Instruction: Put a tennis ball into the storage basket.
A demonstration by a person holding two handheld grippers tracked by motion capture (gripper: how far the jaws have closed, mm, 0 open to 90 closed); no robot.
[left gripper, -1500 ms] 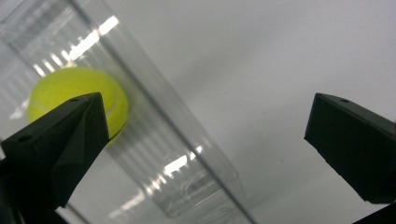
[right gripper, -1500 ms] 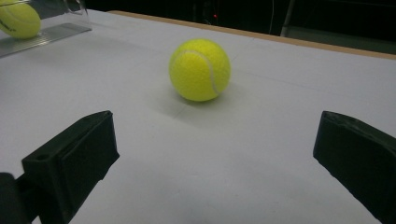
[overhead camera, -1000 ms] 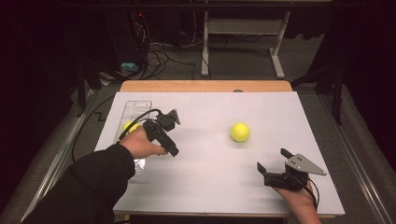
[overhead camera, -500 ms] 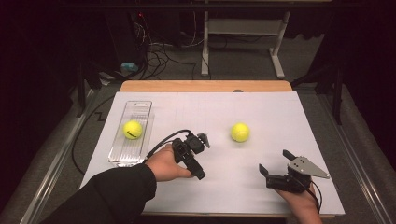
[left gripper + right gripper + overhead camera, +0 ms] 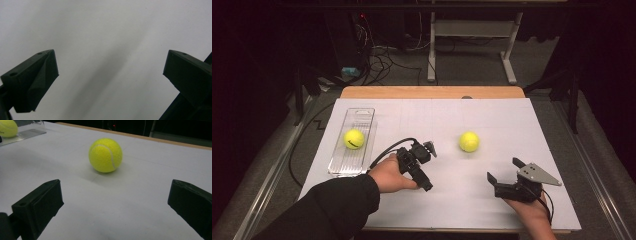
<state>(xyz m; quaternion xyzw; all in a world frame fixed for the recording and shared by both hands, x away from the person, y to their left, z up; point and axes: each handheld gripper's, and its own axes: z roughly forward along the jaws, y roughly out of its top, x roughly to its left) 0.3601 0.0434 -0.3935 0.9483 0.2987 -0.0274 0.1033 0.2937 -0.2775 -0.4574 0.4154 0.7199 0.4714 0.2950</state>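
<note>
While the clear plastic oblong tray point(image 5: 337, 150) lies on the white table sheet point(image 5: 512, 125) with its long axis running away from the person, one yellow felt tennis ball point(image 5: 354, 139) sits inside it near the middle. A second yellow tennis ball point(image 5: 469, 141) rests loose on the sheet, well to the right of the tray; round, so no long axis, white seam curving down its right side in the right gripper view point(image 5: 105, 155). Left gripper point(image 5: 428, 151) just right of the tray's near end, jaws spread wide, nothing between them, bare sheet below point(image 5: 110, 75). Right gripper point(image 5: 503, 170) farthest from the tray, near the table's front edge, jaws wide apart and empty, aimed at the loose ball.
</note>
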